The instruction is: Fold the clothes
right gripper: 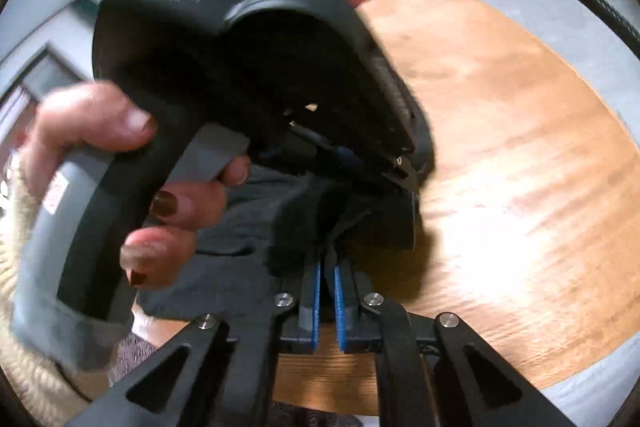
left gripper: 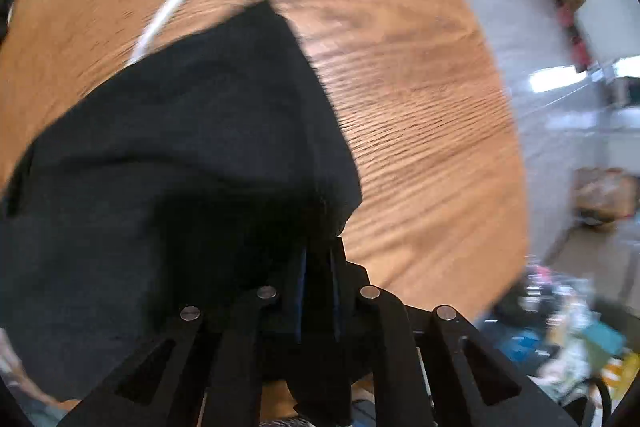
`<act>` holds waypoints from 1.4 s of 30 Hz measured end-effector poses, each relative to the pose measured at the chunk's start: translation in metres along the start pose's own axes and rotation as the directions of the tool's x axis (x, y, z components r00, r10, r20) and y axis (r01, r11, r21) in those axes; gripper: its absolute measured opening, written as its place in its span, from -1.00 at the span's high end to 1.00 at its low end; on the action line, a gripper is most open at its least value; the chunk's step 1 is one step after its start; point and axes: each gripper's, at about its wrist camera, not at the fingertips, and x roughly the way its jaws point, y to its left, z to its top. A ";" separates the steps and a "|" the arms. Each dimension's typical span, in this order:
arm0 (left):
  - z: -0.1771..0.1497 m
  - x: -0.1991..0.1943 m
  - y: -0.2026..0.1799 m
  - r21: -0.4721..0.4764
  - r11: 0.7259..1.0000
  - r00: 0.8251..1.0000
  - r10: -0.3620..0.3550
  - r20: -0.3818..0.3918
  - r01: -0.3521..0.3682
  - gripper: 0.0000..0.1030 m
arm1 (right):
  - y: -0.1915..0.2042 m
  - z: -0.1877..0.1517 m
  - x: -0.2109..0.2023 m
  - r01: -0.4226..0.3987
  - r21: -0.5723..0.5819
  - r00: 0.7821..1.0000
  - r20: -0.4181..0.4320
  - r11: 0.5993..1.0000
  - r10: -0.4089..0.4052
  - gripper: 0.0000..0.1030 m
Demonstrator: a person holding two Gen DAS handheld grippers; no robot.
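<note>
Both grippers — left (left gripper: 320, 251), right (right gripper: 328, 259) — pinch the black garment (left gripper: 180, 147).

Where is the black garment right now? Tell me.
The black garment lies on the wooden table, left of centre in the left wrist view, pinched by the left claw and right claw.

Bare wooden table (left gripper: 420, 147) rightward, dark garment (left gripper: 180, 167) (bunched) blocking left

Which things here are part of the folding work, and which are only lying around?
Part of the job:
- black garment
- left gripper, shut on it
- right gripper, shut on it

Just lying about:
- white strip on the wooden table
- floor clutter
</note>
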 end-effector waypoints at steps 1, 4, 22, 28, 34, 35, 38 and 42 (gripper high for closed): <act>-0.007 -0.017 0.016 -0.017 0.999 0.999 -0.035 0.034 0.036 0.81 | 0.013 0.001 0.003 -0.015 -0.032 1.000 -0.012 0.999 0.014 0.87; -0.031 -0.069 0.067 -0.062 0.992 0.984 -0.096 0.151 0.107 0.81 | 0.061 -0.003 0.021 -0.064 -0.143 0.997 -0.062 0.988 0.055 0.86; -0.131 -0.080 0.278 -0.450 0.831 0.920 -0.172 0.352 0.328 -0.26 | 0.153 -0.061 0.092 -0.195 -0.229 0.922 -0.375 0.954 0.099 -0.10; -0.159 -0.142 0.248 -0.319 0.927 0.847 0.004 0.532 0.196 -0.27 | 0.144 -0.011 0.023 -0.107 -0.299 0.985 -0.161 0.948 0.060 -0.30; -0.195 -0.123 0.221 -0.179 0.981 0.860 0.151 0.487 -0.071 0.85 | 0.153 0.026 0.072 0.138 -0.455 0.980 -0.062 0.880 -0.187 0.73; -0.202 -0.115 0.212 -0.165 0.984 0.864 0.145 0.482 -0.073 0.85 | 0.159 0.027 0.084 0.117 -0.460 0.982 -0.081 0.880 -0.173 0.73; -0.222 -0.091 0.163 -0.058 0.987 0.854 0.159 0.495 -0.150 0.85 | 0.184 0.033 0.120 0.026 -0.487 0.982 -0.152 0.873 -0.114 0.73; -0.248 -0.074 0.122 0.108 0.959 0.833 0.169 0.526 -0.263 0.85 | 0.197 0.047 0.169 0.041 -0.512 0.973 -0.174 0.858 -0.150 0.72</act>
